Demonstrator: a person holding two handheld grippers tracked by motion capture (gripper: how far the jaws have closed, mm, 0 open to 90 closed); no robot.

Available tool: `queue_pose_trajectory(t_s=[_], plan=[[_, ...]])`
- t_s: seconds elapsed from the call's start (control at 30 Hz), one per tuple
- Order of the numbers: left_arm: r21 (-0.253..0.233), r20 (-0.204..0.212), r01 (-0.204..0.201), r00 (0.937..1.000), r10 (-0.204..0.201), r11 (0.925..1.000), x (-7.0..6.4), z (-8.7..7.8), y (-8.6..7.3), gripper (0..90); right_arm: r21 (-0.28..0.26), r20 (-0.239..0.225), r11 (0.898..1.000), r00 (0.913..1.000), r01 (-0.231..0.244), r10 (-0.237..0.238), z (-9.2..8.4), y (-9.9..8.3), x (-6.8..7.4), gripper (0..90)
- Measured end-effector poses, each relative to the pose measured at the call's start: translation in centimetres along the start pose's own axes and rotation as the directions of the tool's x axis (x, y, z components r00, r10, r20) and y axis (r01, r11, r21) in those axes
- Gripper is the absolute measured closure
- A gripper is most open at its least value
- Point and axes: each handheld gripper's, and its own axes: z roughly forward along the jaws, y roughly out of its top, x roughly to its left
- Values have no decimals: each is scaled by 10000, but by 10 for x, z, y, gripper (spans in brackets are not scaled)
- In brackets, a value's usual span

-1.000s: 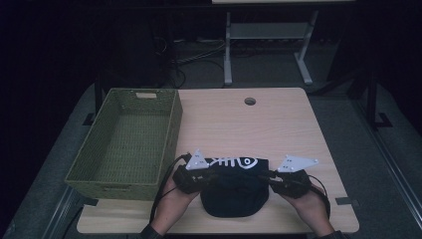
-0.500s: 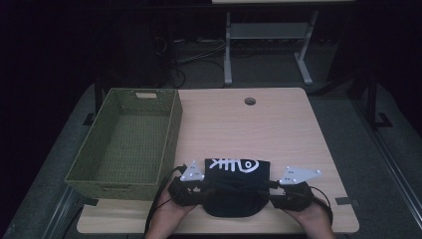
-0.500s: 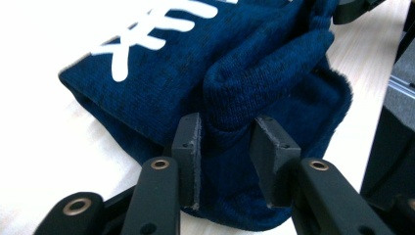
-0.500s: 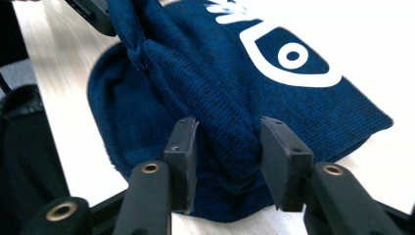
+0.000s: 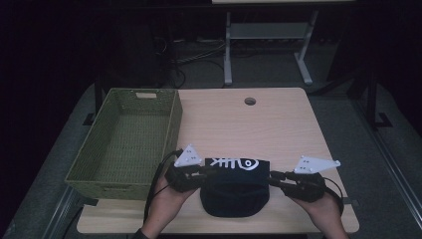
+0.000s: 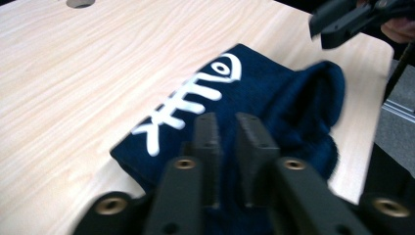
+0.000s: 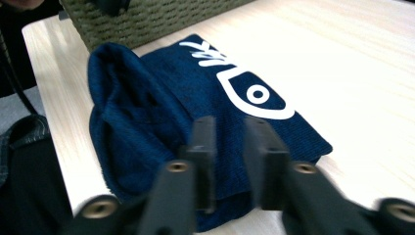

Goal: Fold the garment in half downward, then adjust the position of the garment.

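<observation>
A dark navy beanie (image 5: 234,189) with a white fish-skeleton print lies flat on the wooden table (image 5: 249,129) near its front edge. My left gripper (image 5: 205,172) is at the beanie's left edge. In the left gripper view the beanie (image 6: 274,93) runs under my left gripper (image 6: 227,122), whose jaws have just been closing and now pinch the fabric edge between them. My right gripper (image 5: 272,178) is at the beanie's right edge. In the right gripper view my right gripper (image 7: 230,125) has likewise been closing, and its jaws are now narrow on the folded edge of the beanie (image 7: 161,93).
A green woven basket (image 5: 174,119) stands on the table's left side, close to my left hand. A round cable hole (image 5: 250,101) sits at the table's far middle. Bare wood stretches beyond the beanie. The basket wall (image 7: 147,14) shows behind the beanie.
Both grippers drew back toward the front edge, then came in again at the beanie's two sides, a little higher. Their jaws widened, then narrowed. The beanie has barely shifted.
</observation>
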Motion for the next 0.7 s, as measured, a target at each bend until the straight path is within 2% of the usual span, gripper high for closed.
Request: queue_pose_trajectory(t_s=[0.1, 0.17, 0.37, 0.57, 0.7], plan=[[283, -62, 50, 10000, -48, 9996, 6, 15, 6, 899, 136, -104, 9999, 9999, 53, -52, 10, 0, -2, 865], [431, -161, 128, 9998, -121, 9990, 10, 25, 9, 900, 254, -61, 9996, 9999, 147, -145, 15, 0, -3, 894], [960, -415, 519, 9980, -481, 9940, 25, 50, 9, 899, 467, -398, 9986, 9989, 251, -232, 24, -3, 1, 898], [1407, -544, 792, 9959, -722, 9869, 34, 64, 1, 899, 667, -817, 9972, 9963, 334, -279, 28, -12, 9, 898], [1717, -456, 908, 9954, -842, 9810, 36, 73, -5, 899, 903, -979, 9955, 9950, 295, -206, 33, -18, 14, 899]])
